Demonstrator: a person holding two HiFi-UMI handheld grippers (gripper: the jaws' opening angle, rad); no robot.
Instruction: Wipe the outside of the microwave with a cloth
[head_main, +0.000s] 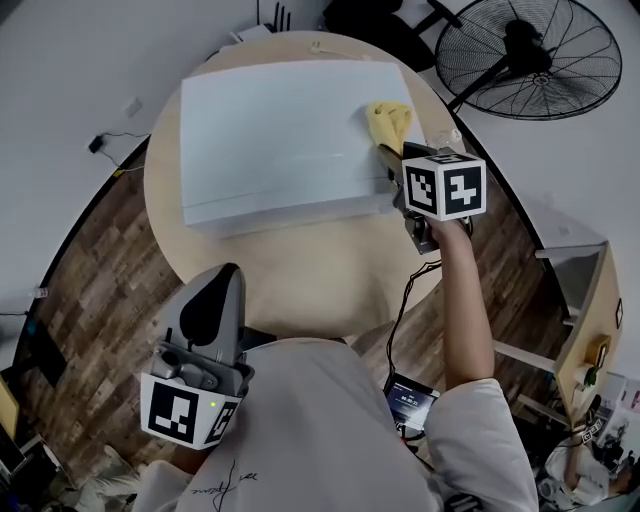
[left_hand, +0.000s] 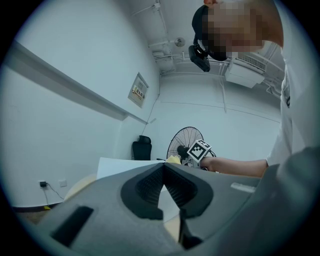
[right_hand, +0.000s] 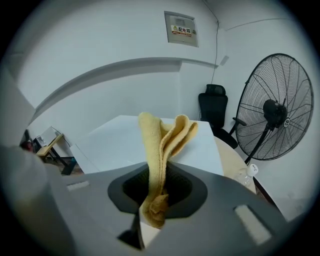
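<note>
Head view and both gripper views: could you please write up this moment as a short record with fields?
Setting: white microwave on a round wooden table; standing fan beyond the table
Right claw: shut on the yellow cloth
Cloth position: over the microwave's top, near its right edge; contact with the surface unclear
Left claw: shut, nothing in it, held low by the person's body, off the table
Task stage: wiping of the top looks about to start or just under way
</note>
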